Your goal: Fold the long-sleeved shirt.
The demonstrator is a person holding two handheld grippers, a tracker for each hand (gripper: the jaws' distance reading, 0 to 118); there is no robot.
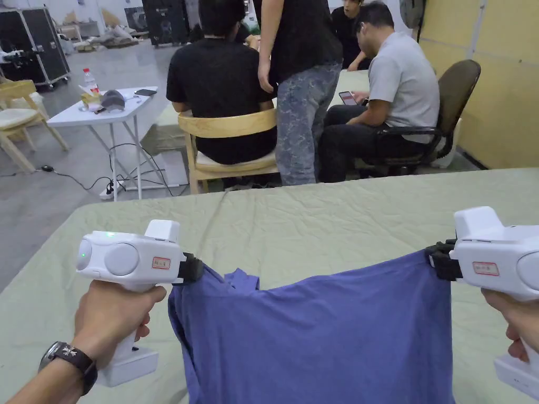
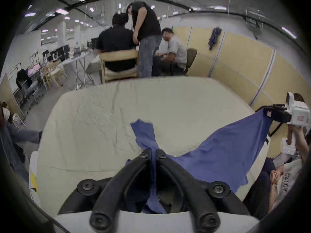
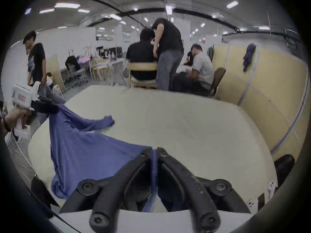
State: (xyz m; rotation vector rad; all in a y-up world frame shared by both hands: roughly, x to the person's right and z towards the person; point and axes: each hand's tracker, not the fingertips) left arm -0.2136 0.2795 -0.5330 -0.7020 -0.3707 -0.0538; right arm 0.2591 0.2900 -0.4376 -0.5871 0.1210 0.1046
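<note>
We've got the left gripper (image 1: 193, 267) at nine o'clock, jaws pinched tight on one corner of the shirt (image 1: 316, 336). The right gripper (image 1: 438, 259) at three o'clock is clamped on the other corner. Between them the blue shirt hangs stretched, lifted above the table (image 1: 326, 221). A sleeve (image 2: 143, 134) trails onto the cloth. Beyond, at twelve o'clock, people (image 1: 305, 79) gather around a chair (image 1: 226, 142).
</note>
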